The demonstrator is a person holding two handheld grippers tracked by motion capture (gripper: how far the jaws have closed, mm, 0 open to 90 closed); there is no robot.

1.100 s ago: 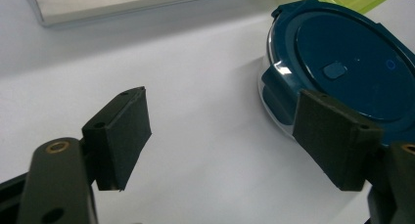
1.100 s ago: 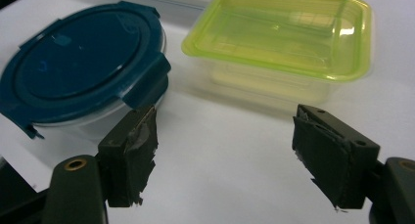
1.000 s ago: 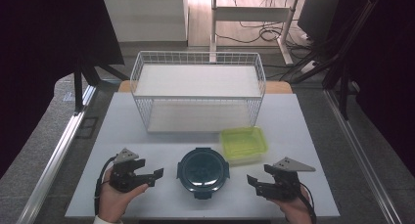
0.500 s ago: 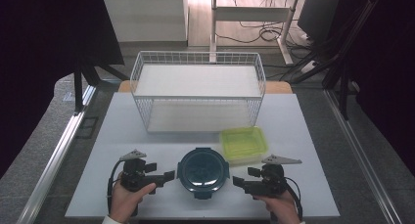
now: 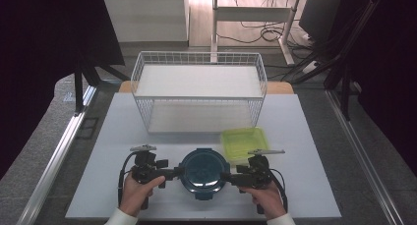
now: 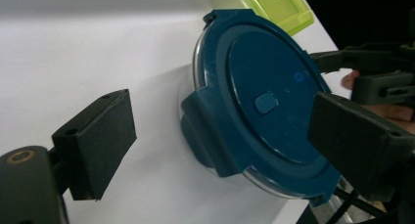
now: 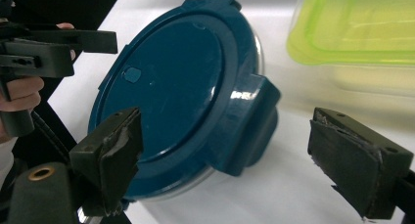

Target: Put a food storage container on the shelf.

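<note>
The round container with the dark blue lid (image 5: 203, 169) sits on the white table (image 5: 118, 136) near its front edge, between the 2 grippers. The lid has a small raised tab near its centre and 4 clip flaps at its rim; clear walls show beneath it in the gripper views.

At 9 o'clock of the container, the left gripper (image 5: 173, 173) points at the lid's rim, held in the person's left hand (image 5: 138, 189). In the left gripper view its jaws stand spread wide, 1 on either side of a clip flap (image 6: 205, 128), with neither pad touching it; they have just been opening. At 3 o'clock the right gripper (image 5: 227, 176), in the right hand (image 5: 268, 198), faces the opposite rim. In the right gripper view its jaws are also spread, straddling another clip flap (image 7: 247, 123) without pressing on it, and they too have just been opening.

At 1 o'clock from the container, just beside it, lies a lime green square container (image 5: 244, 143) with its lid on. Farther off at 12 o'clock stands a white wire basket (image 5: 199, 95) with 2 levels, well apart from the grippers
</note>
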